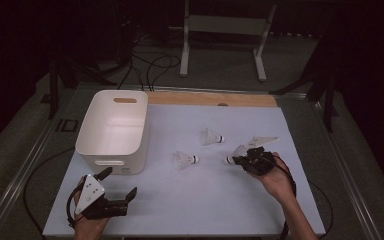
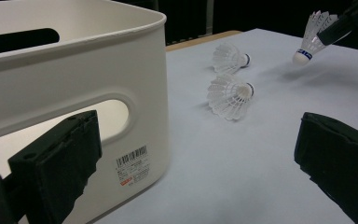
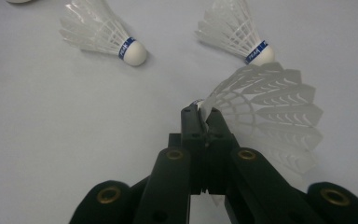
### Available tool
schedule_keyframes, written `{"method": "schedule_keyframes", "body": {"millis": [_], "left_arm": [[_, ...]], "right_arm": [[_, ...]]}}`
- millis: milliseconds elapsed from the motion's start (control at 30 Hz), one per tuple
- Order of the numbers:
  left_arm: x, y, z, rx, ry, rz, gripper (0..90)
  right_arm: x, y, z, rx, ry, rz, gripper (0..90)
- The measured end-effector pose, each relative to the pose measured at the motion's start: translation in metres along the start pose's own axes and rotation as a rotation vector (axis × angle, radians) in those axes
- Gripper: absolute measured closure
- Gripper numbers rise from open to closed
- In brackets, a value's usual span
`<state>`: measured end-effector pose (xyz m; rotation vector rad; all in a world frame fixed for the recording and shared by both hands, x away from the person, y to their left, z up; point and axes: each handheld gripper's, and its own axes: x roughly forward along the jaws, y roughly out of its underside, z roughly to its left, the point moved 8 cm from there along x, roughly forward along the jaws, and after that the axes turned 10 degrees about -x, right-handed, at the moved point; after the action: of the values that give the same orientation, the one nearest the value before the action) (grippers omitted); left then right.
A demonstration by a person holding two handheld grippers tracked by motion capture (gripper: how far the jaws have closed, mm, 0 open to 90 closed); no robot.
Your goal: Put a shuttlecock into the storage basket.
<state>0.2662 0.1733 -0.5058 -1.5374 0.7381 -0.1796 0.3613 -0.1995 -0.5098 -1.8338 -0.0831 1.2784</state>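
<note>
Your right gripper (image 3: 204, 114) clamps white feathered shuttlecock (image 3: 270, 107) by skirt, above pale table (image 1: 190, 200). Your left gripper (image 1: 121, 183) jaws wide apart beside white plastic bin (image 1: 112, 131). Two loose shuttlecocks (image 1: 185, 160) between.

We can spot a barcode sticker (image 2: 132, 165) on the white bin (image 2: 74, 88) and blue bands on the shuttlecocks (image 3: 103, 35), none actually readable.

A white metal stand (image 1: 223, 30) is seen on the grey floor (image 1: 220, 70) beyond the table (image 1: 190, 210). Black cables (image 1: 150, 67) are strewn on the floor beside it. A wooden strip (image 1: 210, 99) is laid along the table's far edge.
</note>
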Motion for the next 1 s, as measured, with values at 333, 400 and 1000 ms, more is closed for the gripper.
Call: {"method": "schedule_keyframes", "body": {"millis": [333,400,1000], "left_arm": [[0.000,0.000,0.000,0.001,0.000,0.001,1.1],[0.000,0.000,0.000,0.000,0.000,0.001,1.1],[0.001,0.001,-0.002,0.003,0.007,0.005,1.1]], "right_arm": [[-0.003,-0.008,0.002,-0.010,0.006,-0.021,89.4],[-0.004,-0.011,0.002,-0.018,0.006,-0.027,89.4],[-0.014,-0.030,0.002,-0.023,0.008,-0.082,89.6]]}}
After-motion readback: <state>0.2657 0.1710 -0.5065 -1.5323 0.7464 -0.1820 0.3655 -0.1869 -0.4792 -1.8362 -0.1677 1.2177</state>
